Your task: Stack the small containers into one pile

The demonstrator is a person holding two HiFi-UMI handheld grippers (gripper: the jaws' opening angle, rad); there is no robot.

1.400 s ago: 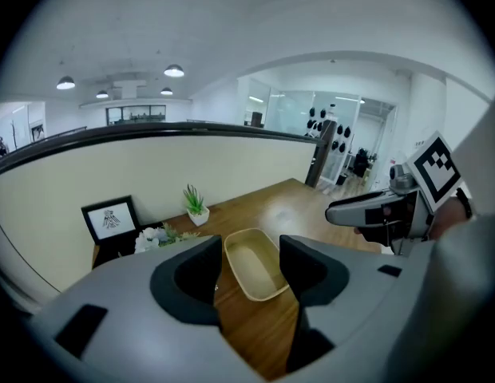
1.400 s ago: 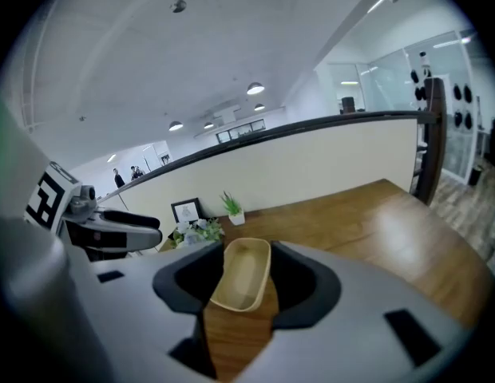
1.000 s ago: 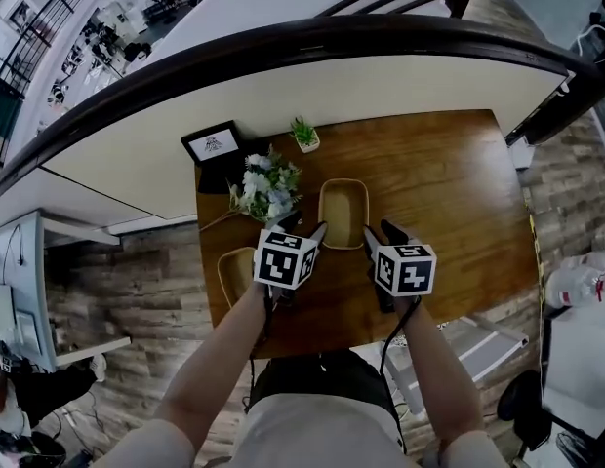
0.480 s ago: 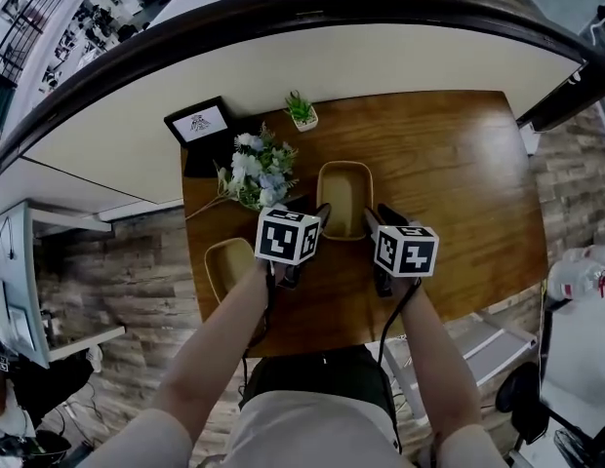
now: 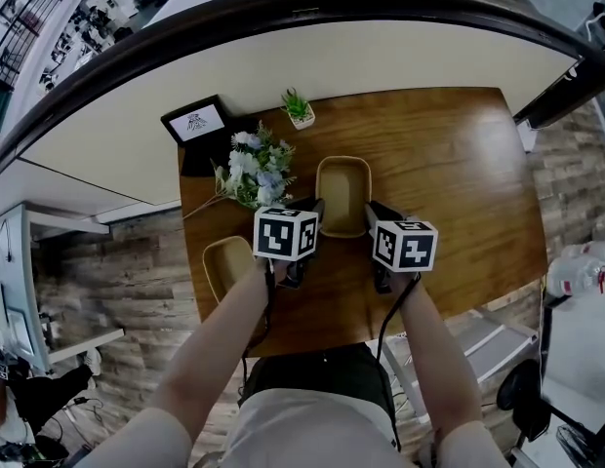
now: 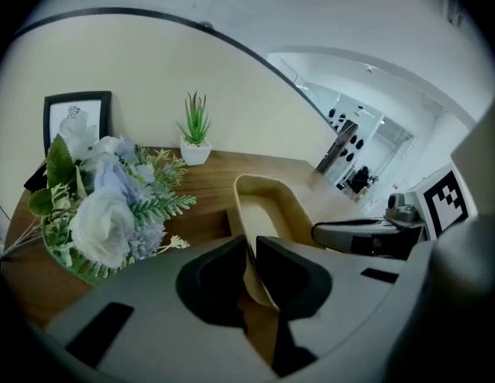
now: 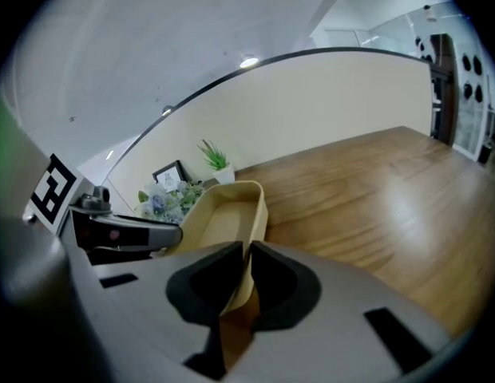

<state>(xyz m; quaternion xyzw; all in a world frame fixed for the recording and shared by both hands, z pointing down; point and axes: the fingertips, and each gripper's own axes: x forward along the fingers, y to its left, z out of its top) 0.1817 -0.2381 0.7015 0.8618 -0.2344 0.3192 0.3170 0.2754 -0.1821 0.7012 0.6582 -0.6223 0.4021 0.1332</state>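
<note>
Both my grippers have sunk to the tan container (image 5: 343, 188) in the middle of the wooden table (image 5: 449, 164), and their jaws have just been closing. My left gripper (image 6: 251, 270) now pinches its left wall, and my right gripper (image 7: 246, 274) pinches its right wall. A second container (image 5: 227, 261) sits apart, by the table's left edge.

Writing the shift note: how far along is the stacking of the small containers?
Done: nothing is stacked yet. The middle container and the second container, near the table's left front corner, are apart. In hand: the left tongs and right tongs have just been closing, each on a side wall of the middle container. Left: lift it and nest the two into one pile.
</note>
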